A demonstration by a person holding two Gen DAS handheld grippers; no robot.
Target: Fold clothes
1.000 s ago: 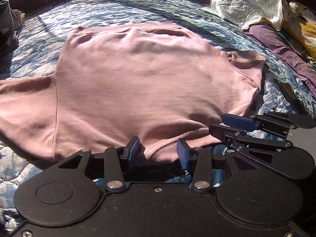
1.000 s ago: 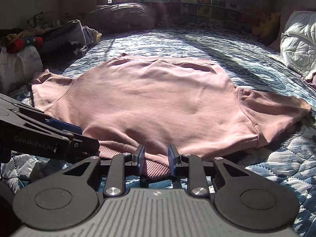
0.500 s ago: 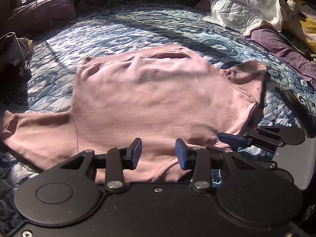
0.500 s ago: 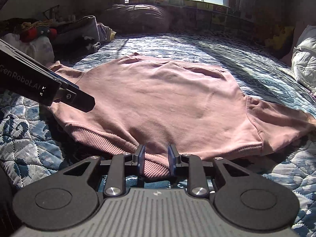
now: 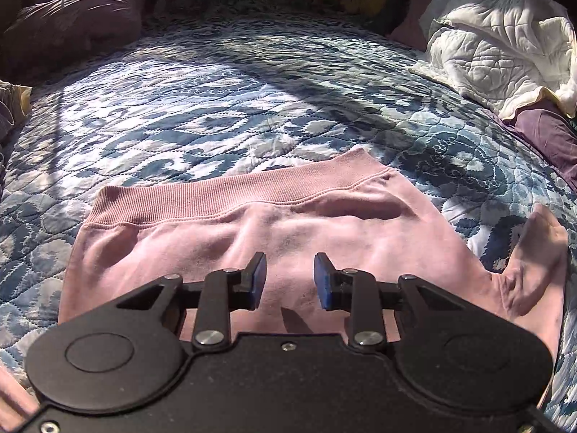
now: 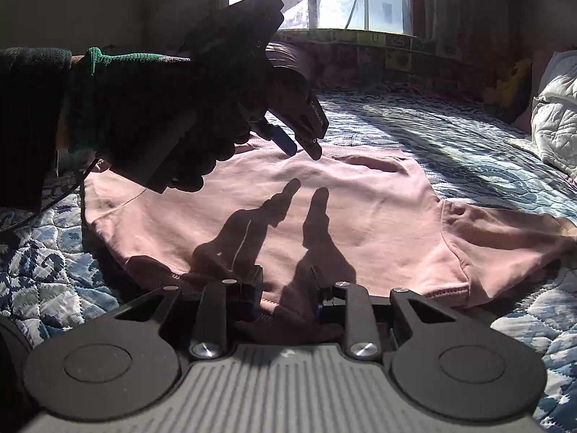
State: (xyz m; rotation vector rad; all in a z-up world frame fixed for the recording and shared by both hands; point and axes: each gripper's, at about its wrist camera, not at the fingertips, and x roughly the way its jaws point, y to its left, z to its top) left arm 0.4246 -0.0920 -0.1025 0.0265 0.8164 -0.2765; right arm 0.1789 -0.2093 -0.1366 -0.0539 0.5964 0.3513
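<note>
A pink sweatshirt [image 6: 324, 209] is spread flat on a blue patterned quilt [image 5: 216, 108]. The left gripper [image 5: 290, 279] is held above the cloth, its 2 fingers parted and empty. The right gripper [image 6: 286, 294] is held at the near hem, fingers parted with nothing clamped between them. A white blanket [image 5: 497, 43] is bunched at the right.

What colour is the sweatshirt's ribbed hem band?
Dusty pink, matching the rest of the sweatshirt; the ribbed hem band shows best in the left wrist view.
</note>
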